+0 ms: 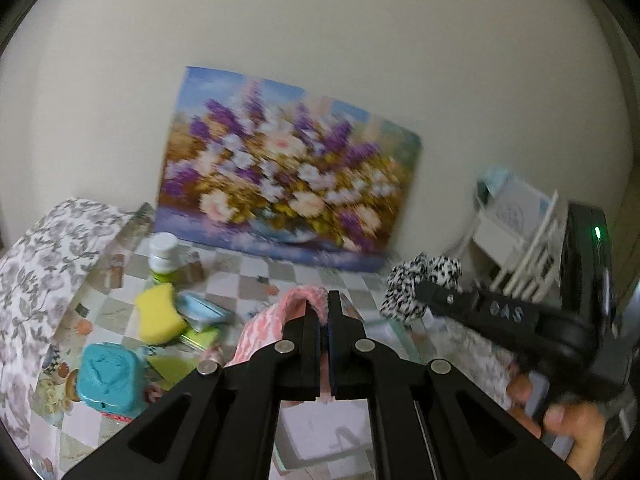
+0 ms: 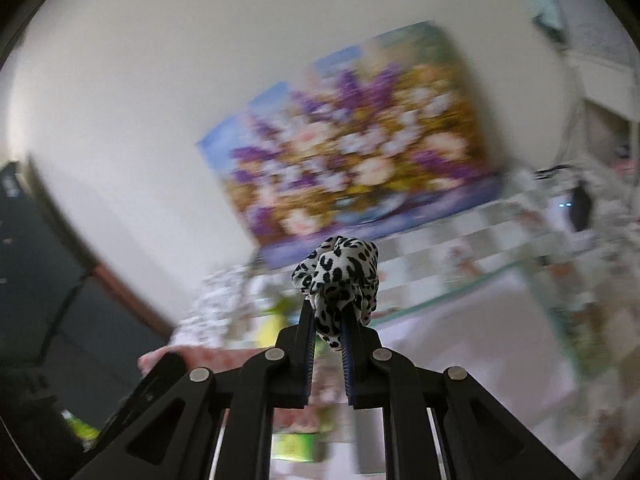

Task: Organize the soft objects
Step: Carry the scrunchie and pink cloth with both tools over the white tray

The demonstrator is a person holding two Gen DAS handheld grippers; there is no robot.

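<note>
My left gripper (image 1: 325, 300) is shut on a pink and white knitted cloth (image 1: 272, 322), which loops over the left finger and hangs down to the left. My right gripper (image 2: 329, 312) is shut on a black and white leopard-print scrunchie (image 2: 340, 272) that bunches above the fingertips. In the left wrist view the same scrunchie (image 1: 420, 280) shows at the right, held by the right gripper (image 1: 420, 290) with a hand (image 1: 576, 424) behind it. Both grippers are lifted above the checked tablecloth (image 1: 240, 276).
On the table at the left lie a yellow sponge (image 1: 158, 314), a teal box (image 1: 108, 376), a white-capped jar (image 1: 163, 256) and a flat blue item (image 1: 204, 312). A flower painting (image 1: 288, 172) leans against the wall. A floral cloth (image 1: 44, 272) hangs left; a white rack (image 1: 524, 240) stands right.
</note>
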